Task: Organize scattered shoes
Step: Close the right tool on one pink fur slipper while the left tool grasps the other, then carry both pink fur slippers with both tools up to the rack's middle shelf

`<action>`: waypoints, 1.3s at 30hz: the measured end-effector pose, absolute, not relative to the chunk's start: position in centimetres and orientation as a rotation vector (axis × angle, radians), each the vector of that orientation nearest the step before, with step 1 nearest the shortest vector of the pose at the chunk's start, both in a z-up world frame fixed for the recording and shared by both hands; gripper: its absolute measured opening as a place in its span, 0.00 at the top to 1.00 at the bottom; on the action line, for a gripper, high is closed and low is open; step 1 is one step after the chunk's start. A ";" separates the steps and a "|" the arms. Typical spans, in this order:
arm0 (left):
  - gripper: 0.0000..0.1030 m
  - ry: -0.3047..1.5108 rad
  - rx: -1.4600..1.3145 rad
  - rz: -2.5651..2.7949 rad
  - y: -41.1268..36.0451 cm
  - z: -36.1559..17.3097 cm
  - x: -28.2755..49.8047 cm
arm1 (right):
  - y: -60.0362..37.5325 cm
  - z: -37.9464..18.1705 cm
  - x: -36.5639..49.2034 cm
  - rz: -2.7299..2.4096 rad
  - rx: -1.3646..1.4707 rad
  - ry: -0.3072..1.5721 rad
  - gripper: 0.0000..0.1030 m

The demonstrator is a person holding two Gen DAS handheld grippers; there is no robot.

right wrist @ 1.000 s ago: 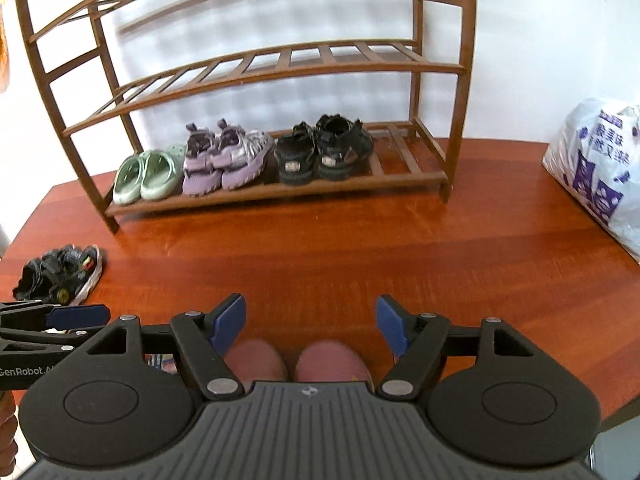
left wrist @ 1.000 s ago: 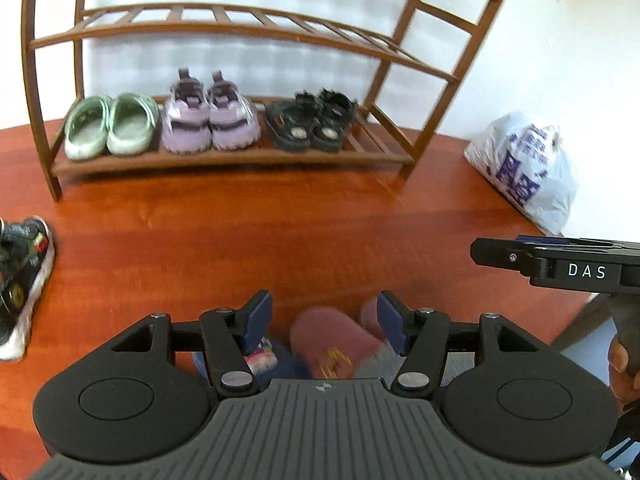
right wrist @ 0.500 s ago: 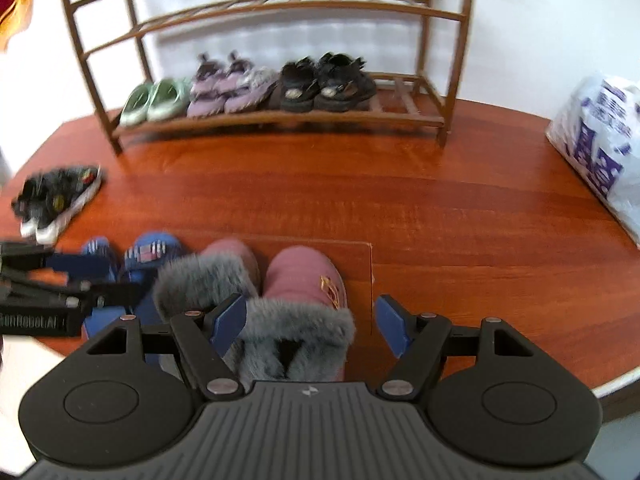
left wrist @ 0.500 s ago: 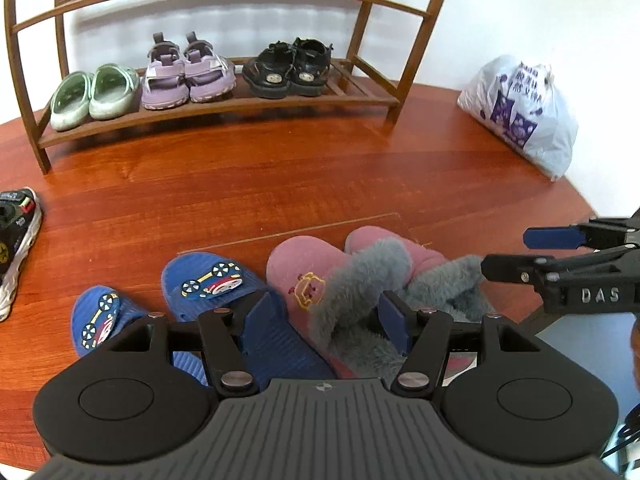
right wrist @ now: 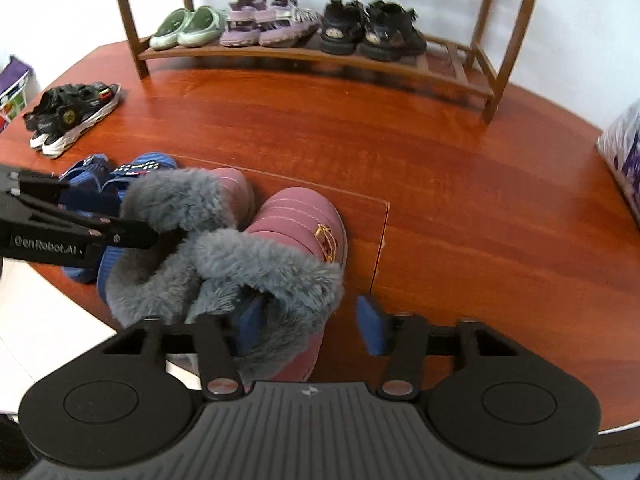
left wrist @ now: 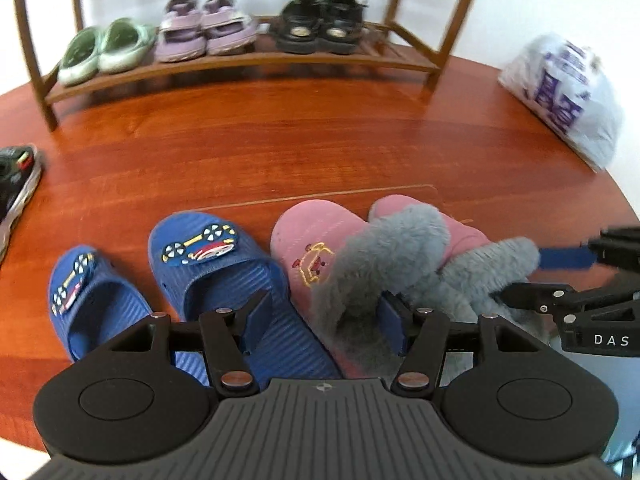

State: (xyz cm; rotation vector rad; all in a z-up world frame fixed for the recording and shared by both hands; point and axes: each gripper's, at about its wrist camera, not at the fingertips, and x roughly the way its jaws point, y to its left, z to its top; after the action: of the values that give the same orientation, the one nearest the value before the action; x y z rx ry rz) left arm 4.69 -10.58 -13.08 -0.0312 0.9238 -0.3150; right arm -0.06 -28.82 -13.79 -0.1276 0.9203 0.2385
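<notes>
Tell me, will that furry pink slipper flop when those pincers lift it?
Probably somewhat. The pink slipper has a thick grey fur collar that looks soft and squashy, so the open right gripper may pinch mostly fluff. It looks light, and the rounded toe seems to keep its shape.

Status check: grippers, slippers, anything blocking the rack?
Left gripper open, straddling left pink slipper. Right gripper open, one finger inside right pink slipper. Nothing gripped. Table bare up to rack; bottom shelf's right end free.

Reddish wooden floor [right wrist: 460, 184] meets a white wall [right wrist: 60, 8].
</notes>
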 end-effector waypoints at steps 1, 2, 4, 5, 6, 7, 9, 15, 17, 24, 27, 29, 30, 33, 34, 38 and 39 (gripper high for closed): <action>0.50 0.917 -0.033 -0.309 -10.8 -13.3 4.7 | -28.8 -14.0 0.1 0.236 -0.121 0.921 0.51; 0.54 0.911 -0.027 -0.307 -11.2 -13.4 4.7 | -28.8 -14.3 0.3 0.234 -0.115 0.922 0.51; 0.59 0.901 -0.011 -0.308 -11.9 -13.9 4.8 | -28.8 -14.8 0.7 0.229 -0.103 0.924 0.51; 0.61 0.897 -0.007 -0.307 -12.1 -14.1 4.9 | -28.8 -15.1 0.9 0.227 -0.097 0.925 0.51; 0.65 0.894 -0.002 -0.305 -12.4 -14.3 5.0 | -28.8 -15.3 1.1 0.224 -0.090 0.926 0.51; 0.66 0.889 0.003 -0.303 -12.6 -14.5 5.1 | -28.8 -15.6 1.2 0.222 -0.084 0.927 0.57; 0.70 0.862 0.013 -0.286 -12.8 -14.6 5.0 | -28.8 -16.1 1.6 0.217 -0.072 0.929 0.68; 0.73 0.822 -0.003 -0.286 -12.6 -14.3 4.6 | -30.0 -16.5 1.6 0.211 -0.028 0.893 0.79; 0.73 0.808 -0.009 -0.285 -12.5 -13.8 4.6 | -30.2 -16.0 1.8 0.213 -0.023 0.877 0.80; 0.73 0.748 -0.030 -0.285 -12.1 -11.2 4.9 | -30.4 -13.1 3.0 0.236 0.027 0.826 0.80; 0.73 0.724 -0.034 -0.278 -11.6 -9.7 5.3 | -30.4 -11.6 3.7 0.247 0.053 0.804 0.80; 0.73 0.707 -0.037 -0.269 -11.1 -8.5 5.6 | -30.4 -10.7 4.2 0.255 0.071 0.789 0.80; 0.73 0.706 -0.044 -0.262 -10.7 -7.9 5.9 | -30.4 -10.2 4.4 0.259 0.080 0.782 0.80; 0.73 0.693 -0.069 -0.252 -9.6 -6.3 6.7 | -30.5 -7.8 5.2 0.269 0.102 0.759 0.80; 0.73 0.685 -0.076 -0.250 -9.0 -5.7 7.1 | -30.2 -7.3 5.5 0.270 0.111 0.749 0.80; 0.73 0.660 -0.078 -0.254 -7.0 -3.9 8.4 | -28.7 -5.4 7.2 0.268 0.144 0.720 0.80; 0.73 0.655 -0.078 -0.255 -6.5 -3.5 8.7 | -28.3 -4.9 7.7 0.267 0.151 0.714 0.80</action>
State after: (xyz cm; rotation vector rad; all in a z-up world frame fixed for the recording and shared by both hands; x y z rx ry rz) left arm 8.68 -6.52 -3.53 -0.0778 0.6546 -0.2553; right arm 7.65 -28.29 -4.90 0.1505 0.7140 0.2671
